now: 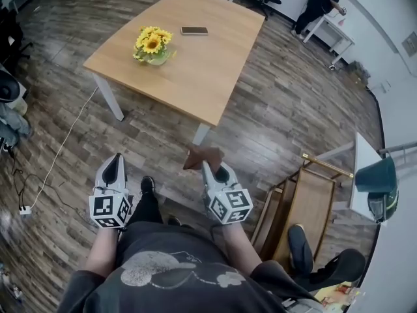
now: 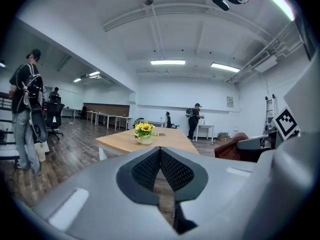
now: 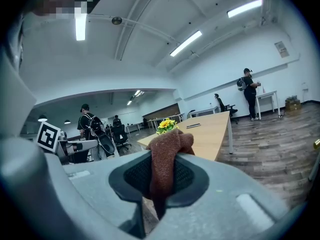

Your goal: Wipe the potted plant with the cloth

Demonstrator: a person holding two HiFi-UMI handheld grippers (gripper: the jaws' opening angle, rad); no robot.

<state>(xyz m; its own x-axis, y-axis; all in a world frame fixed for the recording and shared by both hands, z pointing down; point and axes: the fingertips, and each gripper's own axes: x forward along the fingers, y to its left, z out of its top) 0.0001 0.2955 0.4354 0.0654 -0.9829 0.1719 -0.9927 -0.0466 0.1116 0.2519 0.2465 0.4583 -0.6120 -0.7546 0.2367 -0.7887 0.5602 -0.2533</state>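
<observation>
A potted plant (image 1: 152, 46) with yellow sunflowers stands on the wooden table (image 1: 208, 77), near its left side; it also shows far ahead in the left gripper view (image 2: 144, 132) and the right gripper view (image 3: 167, 125). My right gripper (image 1: 207, 166) is shut on a brown cloth (image 1: 202, 156), which bunches up between the pads (image 3: 167, 156). My left gripper (image 1: 116, 169) is shut with nothing in it, its pads meeting (image 2: 160, 160). Both grippers hover over the floor, short of the table's near corner.
A dark phone (image 1: 194, 30) lies on the table beyond the plant. A wooden folding frame (image 1: 306, 204) and a white table with a teal object (image 1: 376, 175) stand at the right. A white cable (image 1: 62, 149) runs across the floor at the left. A person (image 1: 320, 5) stands far back.
</observation>
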